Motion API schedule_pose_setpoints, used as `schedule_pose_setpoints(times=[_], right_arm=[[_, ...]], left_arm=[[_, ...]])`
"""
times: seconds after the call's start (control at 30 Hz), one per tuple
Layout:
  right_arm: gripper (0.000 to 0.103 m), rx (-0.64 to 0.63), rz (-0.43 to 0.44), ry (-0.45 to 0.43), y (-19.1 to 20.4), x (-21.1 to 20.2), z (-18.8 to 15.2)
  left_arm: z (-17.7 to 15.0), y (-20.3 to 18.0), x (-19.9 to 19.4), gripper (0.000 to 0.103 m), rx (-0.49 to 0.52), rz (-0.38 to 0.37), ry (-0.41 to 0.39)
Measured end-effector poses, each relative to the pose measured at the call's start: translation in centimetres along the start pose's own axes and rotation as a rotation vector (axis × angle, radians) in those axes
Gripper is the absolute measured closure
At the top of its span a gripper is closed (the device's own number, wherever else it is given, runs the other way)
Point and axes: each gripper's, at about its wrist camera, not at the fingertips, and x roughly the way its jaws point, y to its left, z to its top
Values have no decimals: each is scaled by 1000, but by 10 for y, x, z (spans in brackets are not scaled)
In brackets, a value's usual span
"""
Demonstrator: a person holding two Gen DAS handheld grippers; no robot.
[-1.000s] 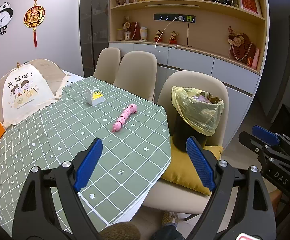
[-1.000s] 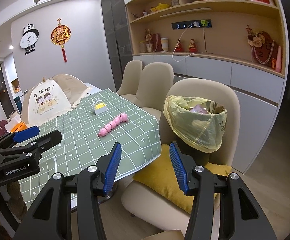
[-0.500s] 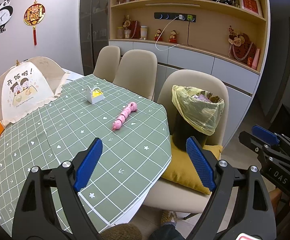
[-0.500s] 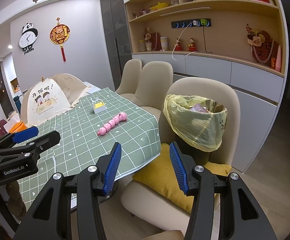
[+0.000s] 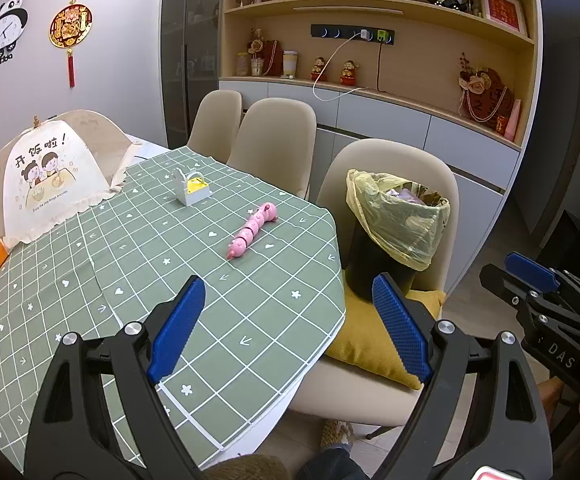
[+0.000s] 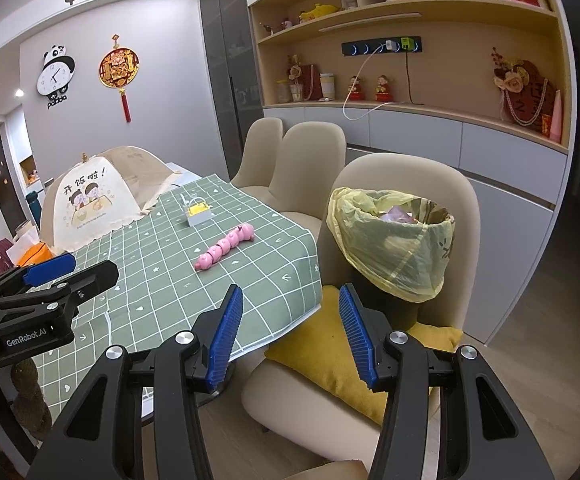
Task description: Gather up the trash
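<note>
A dining room with wall shelves and beige chairs; a table under a green checked tablecloth (image 5: pixel 138 264) fills the left wrist view. A pink segmented toy (image 5: pixel 252 230) lies near the cloth's right edge, a small white-and-yellow box (image 5: pixel 192 190) toward its far edge. The left gripper (image 5: pixel 286 320) hangs with jaws wide apart, holding nothing. Beside the table, a black bin lined with a yellow trash bag (image 5: pixel 398 220) stands on a chair's mustard cushion (image 5: pixel 366 344).

In the right wrist view, the right gripper (image 6: pixel 290 328) is likewise spread and empty, over the table's near corner, the trash bag (image 6: pixel 394 248) just beyond.
</note>
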Motion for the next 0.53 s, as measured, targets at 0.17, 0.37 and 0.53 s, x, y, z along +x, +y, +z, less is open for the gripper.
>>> schedule_pose_setpoints(times=[0.17,0.37,0.53], right_arm=[[55,0,-8,3,3,2,0],[55,-21,-9,33,19,18,7],[55,-89,89,119,57,63,15]], left_arm=[[-3,4,1,22,21,-7,-1],[-3,34,13,22,-38,-6,60],[-29,161,49,22,-311,161,168]])
